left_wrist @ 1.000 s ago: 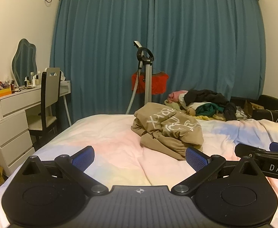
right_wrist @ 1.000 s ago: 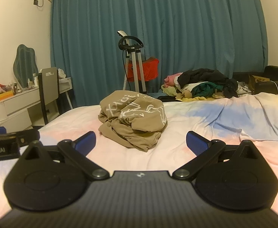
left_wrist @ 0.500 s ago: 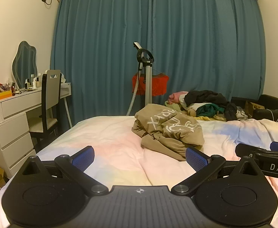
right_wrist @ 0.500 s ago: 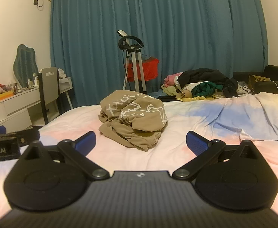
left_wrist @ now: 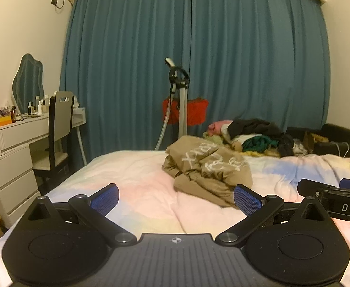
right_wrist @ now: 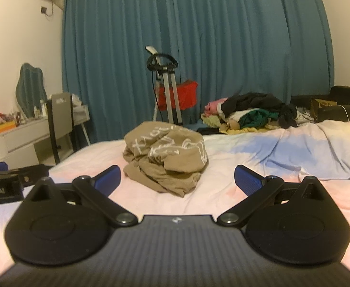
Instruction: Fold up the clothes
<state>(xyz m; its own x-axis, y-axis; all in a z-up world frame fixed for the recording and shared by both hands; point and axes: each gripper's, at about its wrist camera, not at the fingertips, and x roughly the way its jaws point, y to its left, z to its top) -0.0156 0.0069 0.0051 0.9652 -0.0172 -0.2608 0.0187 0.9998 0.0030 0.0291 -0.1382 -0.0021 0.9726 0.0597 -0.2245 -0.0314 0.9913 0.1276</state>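
Left gripper: your left gripper (left_wrist: 176, 197), black matte plastic with blue knurled rubber pads (left_wrist: 104, 199), hangs over the near part of the bed with its jaws spread wide and nothing between them.
Right gripper: your right gripper (right_wrist: 177, 178), of the same black linkage build and ribbed body, also has its jaws spread wide and holds nothing; its blue textured pads (right_wrist: 248, 179) frame the garment from a distance.
Garment: the crumpled tan cotton sweatshirt with white scribbled lettering (right_wrist: 165, 155) lies in a soft, rumpled heap on the bed, ahead of both of your grippers and touching neither. In your left wrist view it sits right of centre (left_wrist: 208, 169), its lower folds reaching toward the right pad.
Bed: the pastel pink, yellow and blue quilted duvet (right_wrist: 258, 155) is smooth around the sweatshirt and bunched into wrinkles on the right.
Clothes pile: a loose mound of mixed garments in black, green, pink and cream (right_wrist: 251, 113) rests beyond the far edge of the bed, well apart from the sweatshirt.
Backdrop: heavy teal pleated curtains (left_wrist: 199, 59) hang behind a metal-poled garment steamer stand (left_wrist: 181, 100) with a red fabric piece on it.
Left side: a white drawer desk (left_wrist: 10, 153) carries small bottles and a wavy-edged mirror (left_wrist: 28, 81); a pale-backed chair with a dark frame (left_wrist: 57, 129) stands against it.
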